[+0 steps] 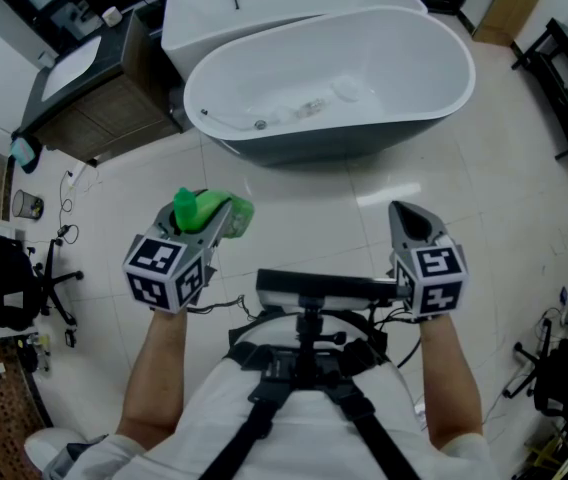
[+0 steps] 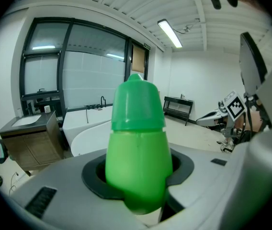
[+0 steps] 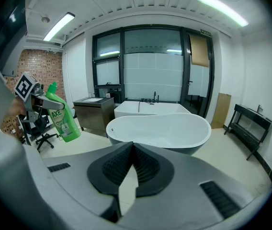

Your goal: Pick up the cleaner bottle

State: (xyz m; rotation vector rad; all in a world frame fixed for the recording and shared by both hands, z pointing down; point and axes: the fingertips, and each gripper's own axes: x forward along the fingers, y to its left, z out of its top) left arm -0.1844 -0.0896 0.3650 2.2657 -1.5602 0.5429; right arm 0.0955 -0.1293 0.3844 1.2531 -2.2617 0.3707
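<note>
Green cleaner bottle (image 2: 138, 147) clamped in left hand-held gripper (image 1: 222, 218), right hand-held gripper (image 3: 132, 163) closed and empty

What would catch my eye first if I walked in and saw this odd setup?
The bright green cleaner bottle stands out most: the left gripper holds it clamped in the air, left of centre in the head view. Beyond it, a big white oval bathtub fills the top of that view. On the right, the right gripper is held out with its jaws shut on nothing.
</note>
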